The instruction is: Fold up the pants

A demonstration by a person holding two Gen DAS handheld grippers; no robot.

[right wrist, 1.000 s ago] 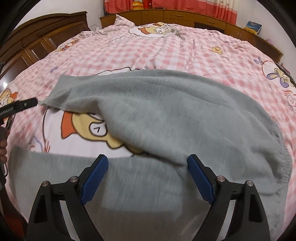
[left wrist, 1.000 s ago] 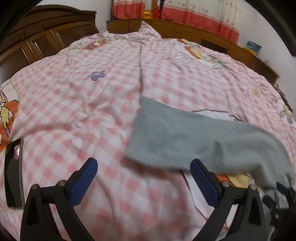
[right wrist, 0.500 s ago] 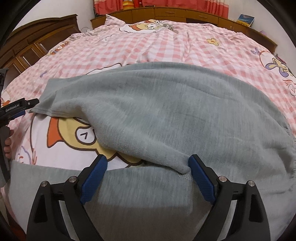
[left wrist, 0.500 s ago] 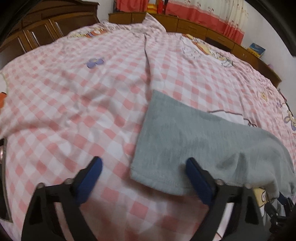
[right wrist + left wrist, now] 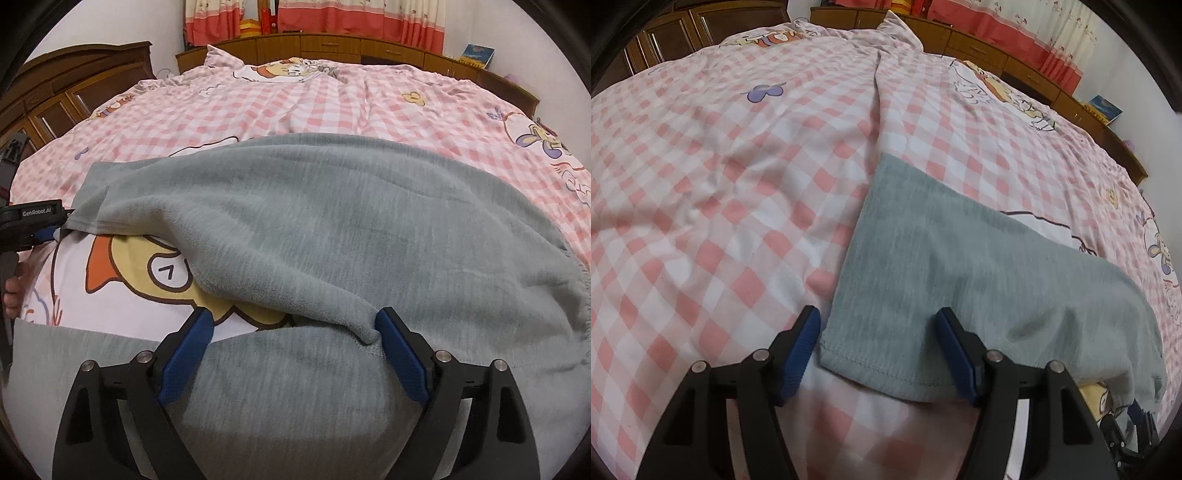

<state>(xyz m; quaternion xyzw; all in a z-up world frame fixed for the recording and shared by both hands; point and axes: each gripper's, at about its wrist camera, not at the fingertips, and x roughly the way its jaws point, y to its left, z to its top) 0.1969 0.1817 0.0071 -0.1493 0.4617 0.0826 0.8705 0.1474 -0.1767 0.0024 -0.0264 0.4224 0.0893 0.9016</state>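
Grey pants lie on the bed, one leg draped across above the other. In the left wrist view the hem end of the upper leg lies flat on the sheet between the jaws of my left gripper. Those jaws are closing, with the blue pads still off the cloth. In the right wrist view my right gripper straddles the crotch, where the upper leg's fold edge ends beside the right pad. Its jaws are wide and closing a little, gripping nothing. My left gripper also shows there at the hem.
The bed is covered by a pink checked sheet with cartoon prints. A dark wooden wardrobe stands at the left and low wooden cabinets run along the back under red curtains. A hand holds the left gripper's handle.
My left gripper came down and forward onto the leg's hem, and its jaws narrowed around it. The upper leg settled flatter on the bed. The right gripper hardly moved.
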